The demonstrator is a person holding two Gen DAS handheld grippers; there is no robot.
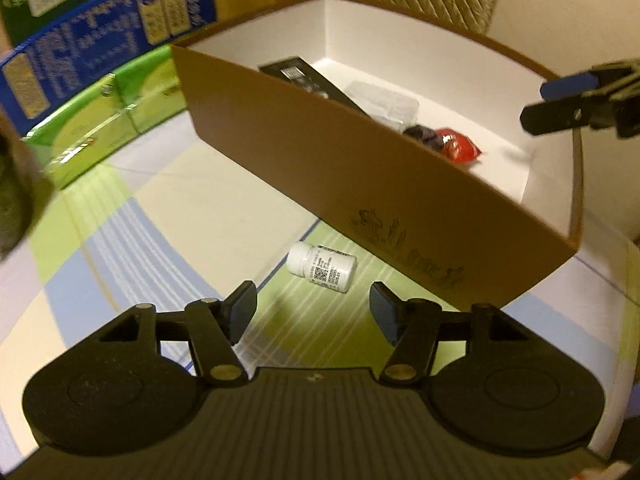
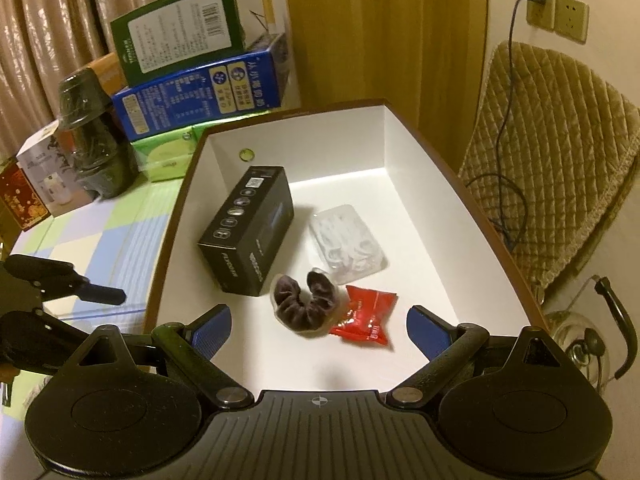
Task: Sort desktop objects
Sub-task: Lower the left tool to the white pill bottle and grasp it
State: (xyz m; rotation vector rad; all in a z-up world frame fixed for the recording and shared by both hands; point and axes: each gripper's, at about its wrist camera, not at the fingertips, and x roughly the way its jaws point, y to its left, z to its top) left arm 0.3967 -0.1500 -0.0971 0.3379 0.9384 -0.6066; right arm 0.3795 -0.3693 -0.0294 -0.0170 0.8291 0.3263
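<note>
Small white plastic pill bottle (image 1: 322, 266) lies centre frame: light, rigid, rolls; grip across body. Left gripper (image 1: 313, 312) half-open, empty; right gripper (image 2: 319, 330) wide, empty.

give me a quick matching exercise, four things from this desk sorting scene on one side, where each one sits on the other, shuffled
Things:
1. white pill bottle
2. black box
3. red packet
4. blue carton

Places:
A. stacked outside the brown tray, under a green box
B. inside the tray, near its left wall
C. lying on its side on the checked tablecloth, outside the tray
D. inside the tray, right beside the dark scrunchie

Pairs: 1-C, 2-B, 3-D, 4-A
</note>
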